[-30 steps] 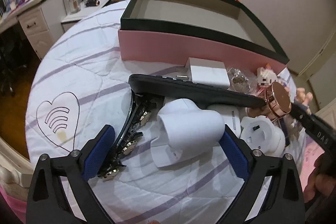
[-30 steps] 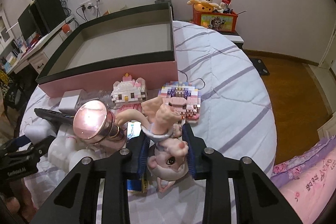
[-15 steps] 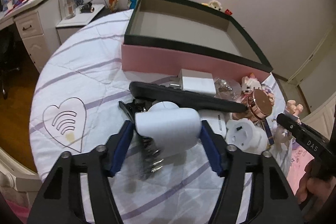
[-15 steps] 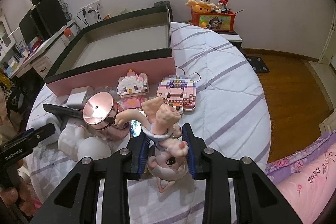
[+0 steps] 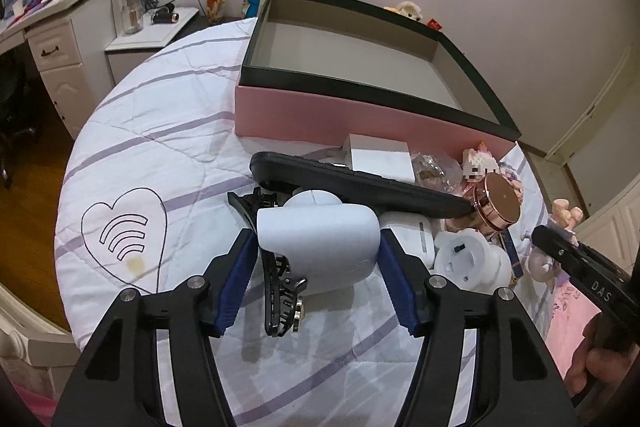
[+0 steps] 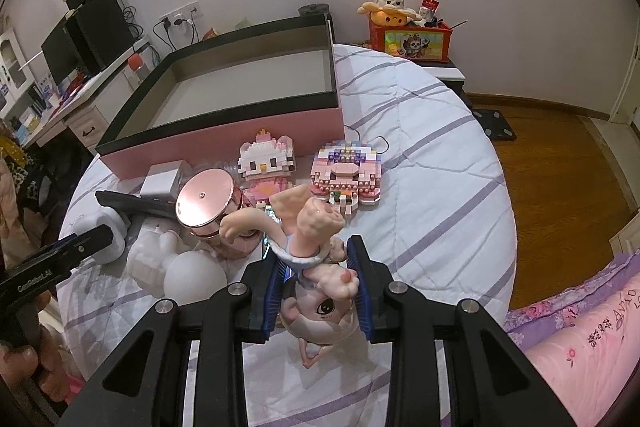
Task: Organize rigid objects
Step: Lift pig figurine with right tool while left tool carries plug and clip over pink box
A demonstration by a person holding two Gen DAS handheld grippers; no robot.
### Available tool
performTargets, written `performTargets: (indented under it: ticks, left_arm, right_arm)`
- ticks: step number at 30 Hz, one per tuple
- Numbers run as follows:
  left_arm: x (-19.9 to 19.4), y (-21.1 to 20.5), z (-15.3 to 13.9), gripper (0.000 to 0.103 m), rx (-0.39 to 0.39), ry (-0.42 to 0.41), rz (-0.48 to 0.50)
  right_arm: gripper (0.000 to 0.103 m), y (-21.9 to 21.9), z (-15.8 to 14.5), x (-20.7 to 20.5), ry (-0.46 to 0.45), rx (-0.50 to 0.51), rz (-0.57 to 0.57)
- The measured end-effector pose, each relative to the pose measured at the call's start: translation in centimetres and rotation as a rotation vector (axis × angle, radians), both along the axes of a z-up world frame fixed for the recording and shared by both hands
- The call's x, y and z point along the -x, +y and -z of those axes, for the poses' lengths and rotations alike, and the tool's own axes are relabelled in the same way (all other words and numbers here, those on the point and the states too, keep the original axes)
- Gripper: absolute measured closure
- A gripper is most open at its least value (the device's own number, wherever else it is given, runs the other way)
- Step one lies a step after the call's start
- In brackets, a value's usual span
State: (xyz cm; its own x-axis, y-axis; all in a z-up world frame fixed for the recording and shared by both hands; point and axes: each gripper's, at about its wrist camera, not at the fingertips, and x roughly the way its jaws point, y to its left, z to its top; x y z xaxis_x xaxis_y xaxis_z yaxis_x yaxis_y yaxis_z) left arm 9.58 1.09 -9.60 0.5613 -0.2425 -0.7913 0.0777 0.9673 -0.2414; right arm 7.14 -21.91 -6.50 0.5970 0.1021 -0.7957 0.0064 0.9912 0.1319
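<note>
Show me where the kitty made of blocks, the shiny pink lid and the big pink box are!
kitty made of blocks (image 6: 266,157), right wrist view, its white face
shiny pink lid (image 6: 205,197), right wrist view, flat top
big pink box (image 5: 320,115), left wrist view, front wall

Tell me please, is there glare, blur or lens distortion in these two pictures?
Left wrist view: strong fisheye bending, the pink box has curved edges; dark corners; the white device in the left gripper is sharp. Right wrist view: same bending and dark corners; a bright reflection on the rose-gold lid; the doll figure in the right gripper is sharp.
</note>
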Motion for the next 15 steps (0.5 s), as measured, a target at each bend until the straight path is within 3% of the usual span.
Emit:
performTargets:
  ticks: [15]
  left_arm:
    - [0.7,0.0,-1.3,0.047,-0.034,-0.043,-0.012]
  right_arm:
    - [0.072,-0.1,-0.1,0.1,-0.004,-0.003,0.002]
